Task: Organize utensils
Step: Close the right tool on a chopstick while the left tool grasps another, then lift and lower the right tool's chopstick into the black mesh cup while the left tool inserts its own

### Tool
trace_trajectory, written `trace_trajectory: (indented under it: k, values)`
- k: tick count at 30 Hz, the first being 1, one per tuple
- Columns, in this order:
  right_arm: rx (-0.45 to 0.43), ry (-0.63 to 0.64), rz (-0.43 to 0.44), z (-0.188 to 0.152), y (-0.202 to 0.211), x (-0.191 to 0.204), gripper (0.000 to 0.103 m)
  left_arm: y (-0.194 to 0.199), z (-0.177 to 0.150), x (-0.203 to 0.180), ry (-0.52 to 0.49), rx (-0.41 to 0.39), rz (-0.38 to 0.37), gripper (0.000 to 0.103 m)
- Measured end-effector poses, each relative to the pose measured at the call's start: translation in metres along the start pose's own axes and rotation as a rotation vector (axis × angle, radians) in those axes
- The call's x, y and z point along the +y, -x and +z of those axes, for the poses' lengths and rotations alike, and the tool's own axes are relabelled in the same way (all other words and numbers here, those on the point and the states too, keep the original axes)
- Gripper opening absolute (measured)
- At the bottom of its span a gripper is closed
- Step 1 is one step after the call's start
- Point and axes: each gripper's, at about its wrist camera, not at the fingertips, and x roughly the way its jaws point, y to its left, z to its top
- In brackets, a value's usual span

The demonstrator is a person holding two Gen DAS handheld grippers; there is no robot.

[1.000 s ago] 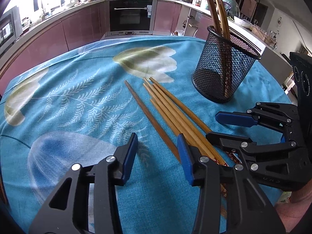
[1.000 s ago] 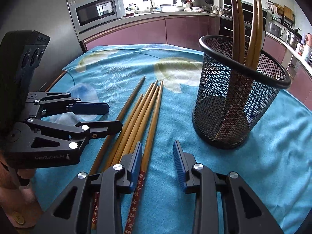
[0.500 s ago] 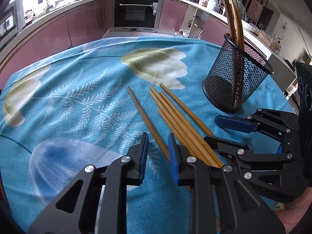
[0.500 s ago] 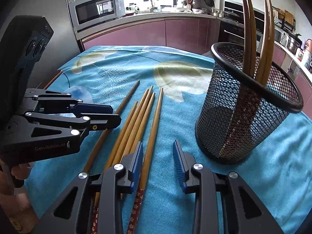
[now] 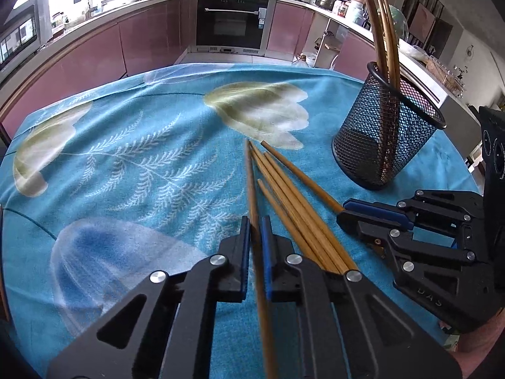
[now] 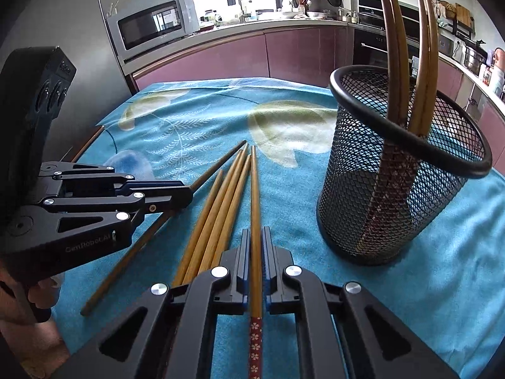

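Note:
Several wooden chopsticks (image 5: 293,199) lie side by side on the blue flowered cloth (image 5: 132,164). My left gripper (image 5: 255,225) is shut on the leftmost chopstick (image 5: 251,183). My right gripper (image 6: 256,240) is shut on the rightmost chopstick (image 6: 254,195), which has a red patterned end. The other chopsticks (image 6: 221,214) lie between the two grippers. A black mesh holder (image 6: 401,170) stands to the right with several chopsticks upright in it; it also shows in the left wrist view (image 5: 385,132). Each gripper shows in the other's view, the right one (image 5: 372,218) and the left one (image 6: 170,195).
The round table's cloth (image 6: 448,284) drops off at the edges. Kitchen cabinets and an oven (image 5: 232,25) stand behind the table, with a microwave (image 6: 151,25) at the left.
Both grippers have closed, each onto one chopstick. The left gripper moved right onto the leftmost chopstick; the right gripper moved forward over the rightmost one.

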Motion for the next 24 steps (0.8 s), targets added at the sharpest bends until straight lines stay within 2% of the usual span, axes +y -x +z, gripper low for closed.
trace_trajectory:
  k: [9,17,24]
  values:
    - [-0.056,-0.021,0.083,-0.002,0.03,-0.005,0.006,0.03,-0.003,0.003,-0.001,-0.049,-0.04,0.007]
    - [-0.134,-0.052,0.165,0.001,0.064,-0.013,0.006,0.067,0.002,0.004,0.008,-0.111,-0.14,0.007]
    - [-0.188,-0.053,0.181,0.007,0.083,-0.017,0.006,0.096,0.008,-0.003,-0.003,-0.168,-0.216,0.007]
